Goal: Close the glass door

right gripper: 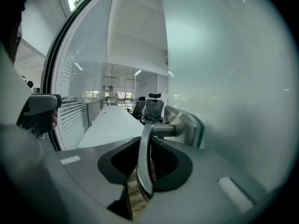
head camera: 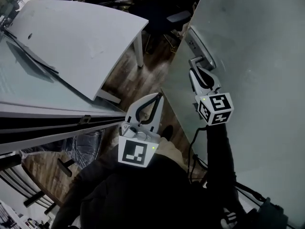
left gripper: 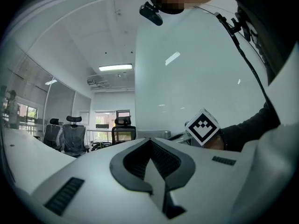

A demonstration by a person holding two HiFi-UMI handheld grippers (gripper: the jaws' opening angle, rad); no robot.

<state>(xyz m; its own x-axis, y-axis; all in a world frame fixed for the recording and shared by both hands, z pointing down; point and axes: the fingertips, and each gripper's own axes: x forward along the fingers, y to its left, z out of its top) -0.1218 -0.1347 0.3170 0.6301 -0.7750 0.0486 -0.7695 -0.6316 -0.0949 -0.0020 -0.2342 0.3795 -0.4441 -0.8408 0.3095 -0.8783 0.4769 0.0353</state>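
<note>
The frosted glass door [head camera: 257, 80] fills the right side of the head view, its metal lever handle [head camera: 196, 61] mounted on a long plate [head camera: 200, 44]. My right gripper [head camera: 199, 71] is shut on that handle. In the right gripper view the lever [right gripper: 145, 164] runs down between the jaws, with the door [right gripper: 233, 78] at right. My left gripper [head camera: 158, 97] hangs shut and empty over the floor, left of the door. Its own view shows its tips [left gripper: 150, 142] meeting, the door [left gripper: 196, 69] ahead and the right gripper's marker cube [left gripper: 203, 126].
A white desk [head camera: 81, 37] stands at upper left, with a glass partition and its dark frame [head camera: 47, 111] below it. Wooden floor [head camera: 143, 80] lies between the desk and the door. Office chairs [left gripper: 70, 136] stand further back in the room.
</note>
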